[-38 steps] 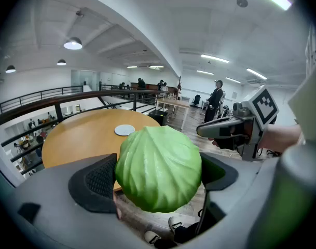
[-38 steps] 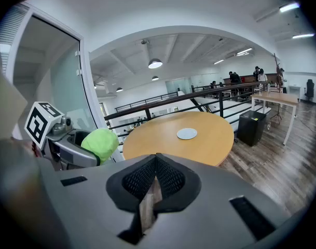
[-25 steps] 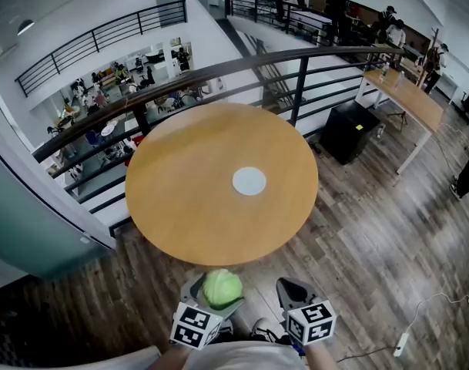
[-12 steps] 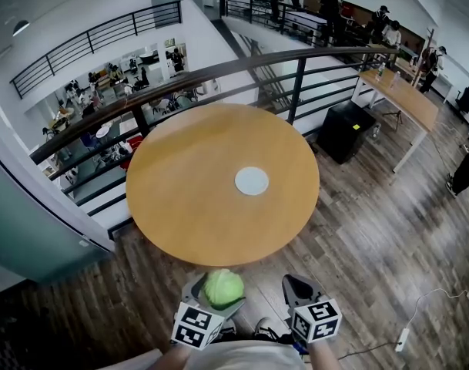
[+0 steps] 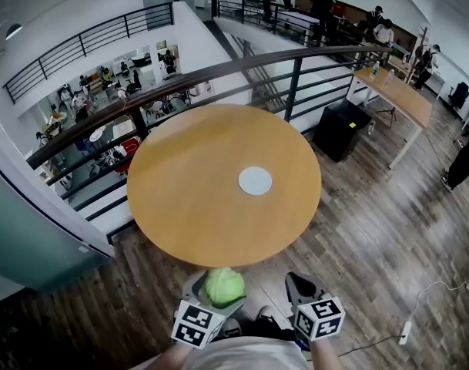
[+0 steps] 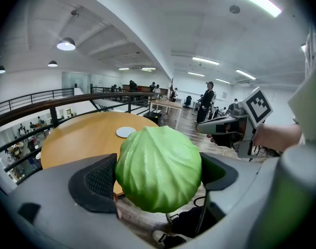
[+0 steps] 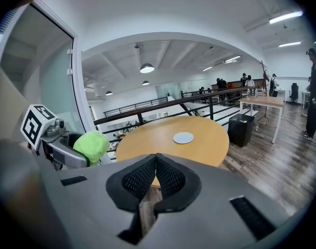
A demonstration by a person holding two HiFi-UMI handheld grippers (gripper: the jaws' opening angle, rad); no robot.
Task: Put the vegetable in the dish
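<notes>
Here the task is only at its beginning. The left tongs (image 5: 219, 287) are clenched on the round, light green cabbage (image 6: 159, 169). Its leafy ball fills the whole gap between the two black ribbed pads and bulges out above and below them. The cabbage is in the air just off the near edge of the round, light brown wooden worktop (image 5: 184, 206), not over it; in the head view the dark wooden floor (image 5: 357, 230) is under it. The right tongs (image 7: 155, 178) are pressed together on nothing, and their two pads touch along one line. They hang beside the left tongs, also off the near edge of the worktop.

The small, flat, pale round dish (image 5: 255, 180) lies on the worktop, close to its centre and a little toward its right side, well apart from the cabbage. Nothing lies in it.

So, in my judgement, the picking up is done and the grip looks firm. What is left is almost everything else: to carry the cabbage over the near edge and across the worktop to the dish, to lower it, to open the left tongs and to draw them back. Because the dish is so flat and the cabbage so round, it may roll off when released. It should go down low and in the middle.
</notes>
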